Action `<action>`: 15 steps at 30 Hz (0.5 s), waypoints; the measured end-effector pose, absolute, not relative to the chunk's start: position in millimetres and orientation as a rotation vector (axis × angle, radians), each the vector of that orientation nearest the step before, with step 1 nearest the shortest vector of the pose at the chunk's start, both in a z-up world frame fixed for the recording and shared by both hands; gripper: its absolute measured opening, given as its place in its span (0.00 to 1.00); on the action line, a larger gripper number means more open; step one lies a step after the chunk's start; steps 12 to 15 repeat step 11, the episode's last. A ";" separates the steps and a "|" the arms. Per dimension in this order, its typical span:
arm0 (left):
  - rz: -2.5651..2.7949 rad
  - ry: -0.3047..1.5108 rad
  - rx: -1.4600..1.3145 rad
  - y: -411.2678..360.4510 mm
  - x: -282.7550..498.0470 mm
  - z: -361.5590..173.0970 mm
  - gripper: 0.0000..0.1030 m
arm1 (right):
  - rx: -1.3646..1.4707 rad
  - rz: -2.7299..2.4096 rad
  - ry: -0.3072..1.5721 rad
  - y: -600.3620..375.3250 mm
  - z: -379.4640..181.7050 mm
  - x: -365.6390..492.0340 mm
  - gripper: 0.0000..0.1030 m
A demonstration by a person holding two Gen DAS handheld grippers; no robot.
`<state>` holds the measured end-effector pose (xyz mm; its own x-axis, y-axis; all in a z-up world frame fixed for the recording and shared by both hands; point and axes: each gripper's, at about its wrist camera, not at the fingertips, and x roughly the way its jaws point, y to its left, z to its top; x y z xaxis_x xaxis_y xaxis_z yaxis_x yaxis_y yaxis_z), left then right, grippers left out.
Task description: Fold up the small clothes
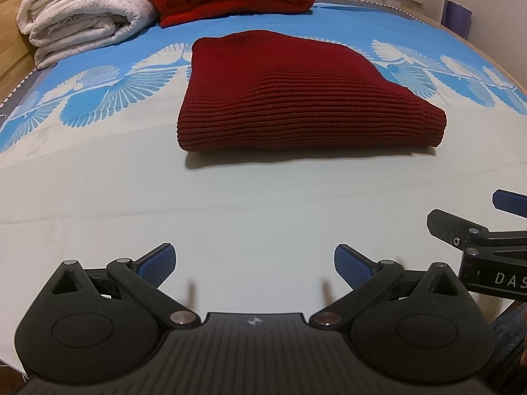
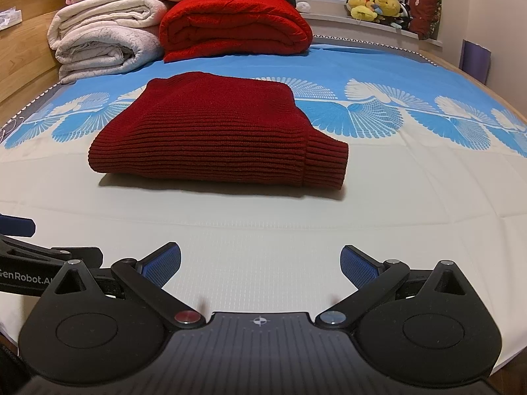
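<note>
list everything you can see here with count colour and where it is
sweater: one, dark red, folded, middle of the bed
blanket: one, bright red, folded, far end of the bed
quilts: a stack, white and pale pink, far left, beside the blanket
sheet: one, blue and cream with fan pattern, covering the bed
plush toys: a few, yellow, on the window ledge
left tongs: one, black with blue pads, open, above the cream part near the front
right tongs: one, black with blue pads, open, alongside
</note>
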<state>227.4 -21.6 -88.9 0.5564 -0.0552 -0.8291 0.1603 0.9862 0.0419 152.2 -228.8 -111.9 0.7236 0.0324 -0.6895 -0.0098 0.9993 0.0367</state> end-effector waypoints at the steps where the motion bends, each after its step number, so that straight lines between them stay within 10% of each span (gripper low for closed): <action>1: -0.128 0.974 0.117 -21.2 227.7 -89.2 0.99 | 0.032 0.024 0.762 -228.7 -111.8 152.2 0.99; 15: -0.136 0.967 0.130 -22.7 224.5 -89.6 0.99 | 0.030 0.031 0.760 -229.1 -111.6 151.5 0.99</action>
